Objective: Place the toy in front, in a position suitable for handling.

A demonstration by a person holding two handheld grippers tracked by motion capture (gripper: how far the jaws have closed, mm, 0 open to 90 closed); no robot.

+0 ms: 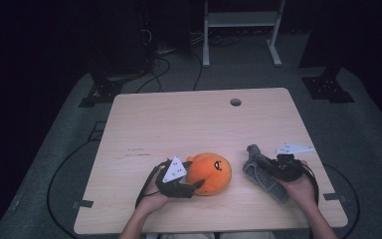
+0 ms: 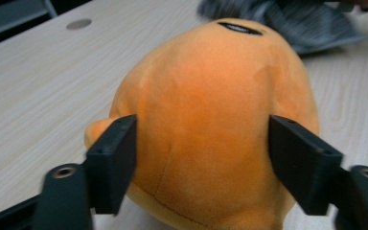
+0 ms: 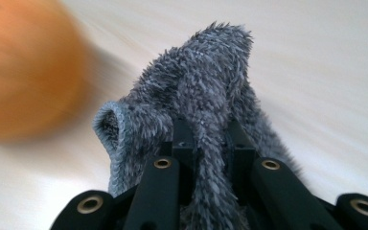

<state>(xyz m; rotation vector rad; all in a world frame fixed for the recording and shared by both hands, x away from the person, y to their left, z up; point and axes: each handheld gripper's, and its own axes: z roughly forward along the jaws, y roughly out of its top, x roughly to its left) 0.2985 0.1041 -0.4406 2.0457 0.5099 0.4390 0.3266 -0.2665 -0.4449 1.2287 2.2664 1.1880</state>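
Observation:
An orange plush toy with a dark stitched face lies on the wooden table near its front edge. My left gripper comes at it from the left. In the left gripper view the two black pads press on the toy's flanks, with its round body between them. To the right lies a grey fuzzy cloth. My right gripper is shut on a fold of this cloth, which stands up between the jaws. The toy shows as an orange blur at the left of the right gripper view.
A round cable hole sits near the table's far edge. Behind the table stand a white frame's legs and dark stands, with cables on the grey floor. The far half of the tabletop is bare wood.

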